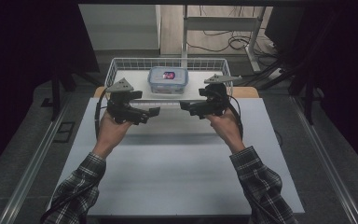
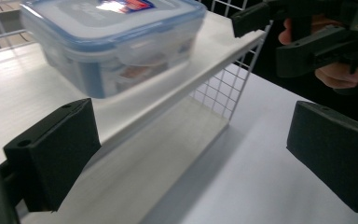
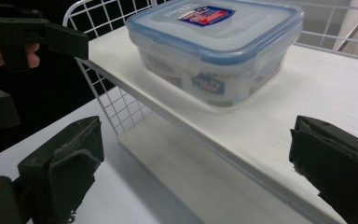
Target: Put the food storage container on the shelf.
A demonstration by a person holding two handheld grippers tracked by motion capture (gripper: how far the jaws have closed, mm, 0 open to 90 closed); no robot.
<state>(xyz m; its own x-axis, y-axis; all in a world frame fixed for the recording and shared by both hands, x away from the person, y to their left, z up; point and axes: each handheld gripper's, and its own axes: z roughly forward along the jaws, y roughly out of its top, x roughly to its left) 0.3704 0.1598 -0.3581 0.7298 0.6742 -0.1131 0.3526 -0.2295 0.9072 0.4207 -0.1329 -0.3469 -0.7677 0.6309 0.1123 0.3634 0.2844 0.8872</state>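
A clear plastic box (image 1: 168,79) with a blue-edged lid sits on a white shelf (image 3: 307,79) inside a white wire basket (image 1: 121,63) at the far end of the bench (image 1: 177,172); the person holds the left gripper (image 1: 154,111) and the right gripper (image 1: 184,105) up in the air, just in front of the basket, pointing at each other; both sets of jaws are wide apart and hold nothing; the box is between them, a bit farther back.
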